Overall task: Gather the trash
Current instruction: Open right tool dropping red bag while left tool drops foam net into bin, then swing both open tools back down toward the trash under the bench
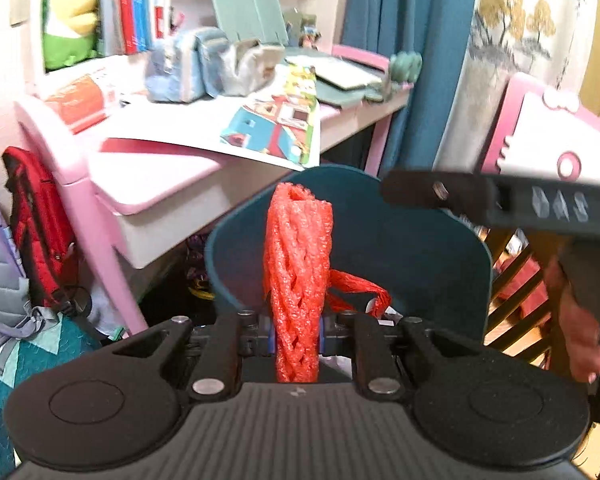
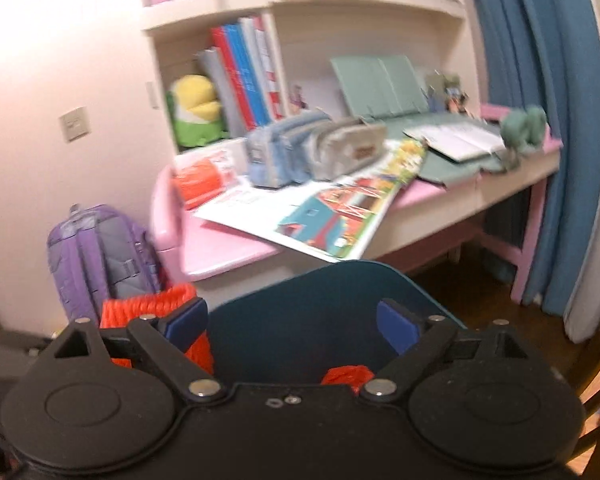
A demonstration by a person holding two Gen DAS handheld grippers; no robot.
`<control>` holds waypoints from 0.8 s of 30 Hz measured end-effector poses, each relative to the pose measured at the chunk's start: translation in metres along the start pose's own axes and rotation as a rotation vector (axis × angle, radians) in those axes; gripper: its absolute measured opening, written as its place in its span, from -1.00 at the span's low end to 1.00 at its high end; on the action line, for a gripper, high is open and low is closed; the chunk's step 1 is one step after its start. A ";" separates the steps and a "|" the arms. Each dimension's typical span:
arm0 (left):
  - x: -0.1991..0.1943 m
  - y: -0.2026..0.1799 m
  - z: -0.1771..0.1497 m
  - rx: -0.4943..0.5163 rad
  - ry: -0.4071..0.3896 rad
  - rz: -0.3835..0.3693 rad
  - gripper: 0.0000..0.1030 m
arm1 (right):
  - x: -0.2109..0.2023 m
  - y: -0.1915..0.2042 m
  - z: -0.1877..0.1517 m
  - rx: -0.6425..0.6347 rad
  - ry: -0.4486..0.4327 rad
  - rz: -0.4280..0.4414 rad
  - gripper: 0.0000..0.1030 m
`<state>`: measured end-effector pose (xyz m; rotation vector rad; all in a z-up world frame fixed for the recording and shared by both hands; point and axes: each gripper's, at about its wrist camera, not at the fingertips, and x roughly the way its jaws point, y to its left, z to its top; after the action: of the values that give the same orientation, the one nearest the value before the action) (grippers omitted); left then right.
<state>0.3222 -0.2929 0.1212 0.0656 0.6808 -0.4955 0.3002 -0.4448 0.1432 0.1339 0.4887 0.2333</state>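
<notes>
- Pink desk (image 1: 160, 168), cluttered: open picture book (image 1: 276, 132) overhanging the front edge, blue and grey pencil cases (image 1: 204, 64), upright books and yellow-green plush toy (image 1: 72, 24) in the shelf behind.
- Teal bin (image 1: 400, 248), smooth plastic with rounded rim, directly beyond both grippers; crumpled red mesh scrap (image 1: 360, 292) lying inside.
- Purple backpack (image 2: 96, 256) upright beside the desk.
- Red foam net sleeve (image 1: 298, 276), tubular and lattice-textured, upright, pinched near its lower end by left gripper (image 1: 298, 338), jaws nearly together.
- Right gripper (image 2: 292, 320) spread wide over the bin, blue pads (image 2: 396, 324) holding nothing.
</notes>
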 end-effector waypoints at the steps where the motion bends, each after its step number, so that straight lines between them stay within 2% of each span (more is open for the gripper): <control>1: -0.007 0.005 -0.002 -0.006 -0.010 0.000 -0.68 | -0.006 0.008 -0.002 -0.015 -0.003 0.011 0.81; 6: -0.044 0.028 -0.018 -0.017 -0.052 0.016 -0.67 | -0.029 0.045 -0.013 -0.062 -0.023 0.035 0.81; 7: -0.049 0.032 -0.021 -0.022 -0.055 0.013 -0.54 | -0.034 0.051 -0.015 -0.066 -0.033 0.030 0.81; 9: -0.060 0.041 -0.028 -0.036 -0.070 0.021 -0.14 | -0.040 0.060 -0.016 -0.075 -0.042 0.028 0.81; 10: -0.065 0.043 -0.031 -0.033 -0.087 0.032 0.14 | -0.042 0.062 -0.015 -0.080 -0.047 0.019 0.81; 12: -0.069 0.042 -0.032 -0.004 -0.117 0.046 0.15 | -0.048 0.061 -0.012 -0.075 -0.069 -0.015 0.81; 15: -0.062 0.035 -0.016 0.002 -0.112 -0.002 0.02 | -0.056 0.042 -0.009 -0.009 -0.093 -0.035 0.81; 18: -0.060 0.027 -0.009 -0.008 -0.112 -0.049 0.01 | -0.058 0.026 -0.012 0.020 -0.077 -0.023 0.82; 21: -0.058 0.027 -0.021 0.007 -0.117 -0.066 0.02 | -0.059 0.025 -0.020 -0.012 -0.081 -0.009 0.83; 24: -0.045 0.039 -0.036 -0.059 -0.088 -0.075 0.02 | -0.052 0.031 -0.030 -0.035 -0.064 0.019 0.84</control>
<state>0.2892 -0.2323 0.1169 -0.0373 0.6133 -0.5471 0.2351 -0.4263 0.1458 0.1115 0.4200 0.2551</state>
